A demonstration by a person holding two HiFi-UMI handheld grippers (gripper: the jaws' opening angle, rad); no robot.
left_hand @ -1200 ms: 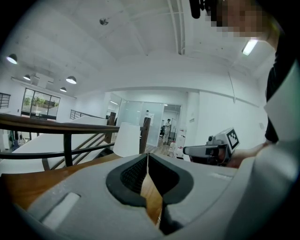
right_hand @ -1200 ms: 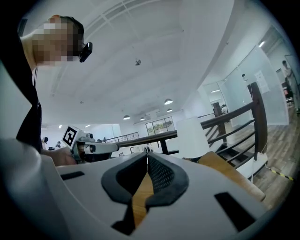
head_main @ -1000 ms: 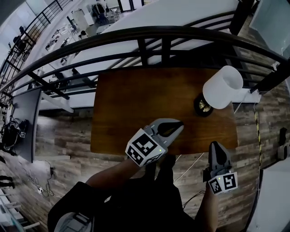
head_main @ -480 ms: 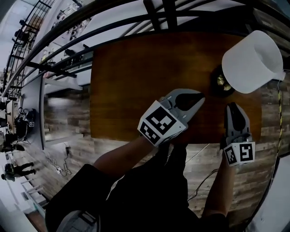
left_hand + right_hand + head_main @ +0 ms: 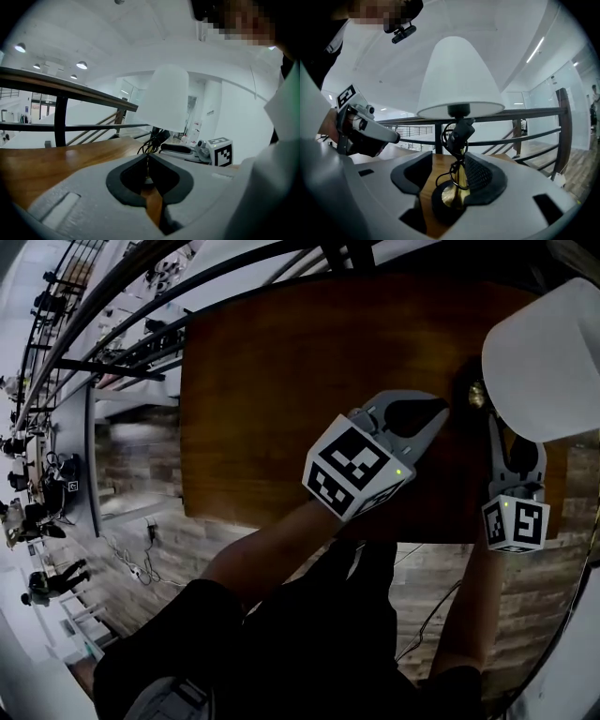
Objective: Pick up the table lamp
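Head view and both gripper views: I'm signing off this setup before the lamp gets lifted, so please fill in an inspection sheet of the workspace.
Surface: brown wooden table, glossy top.
Job's things: table lamp, white shade, brass stem on a dark round base, upright at the table's right end.
Clutter: nothing seen on the table.
Grippers: left gripper shut, empty, over the table; right gripper open, jaws have just been opening, the lamp's stem stands between them, not clamped.
Cables: black cord looped round the lamp's stem.
Surroundings: black railing behind the table; plank floor below.
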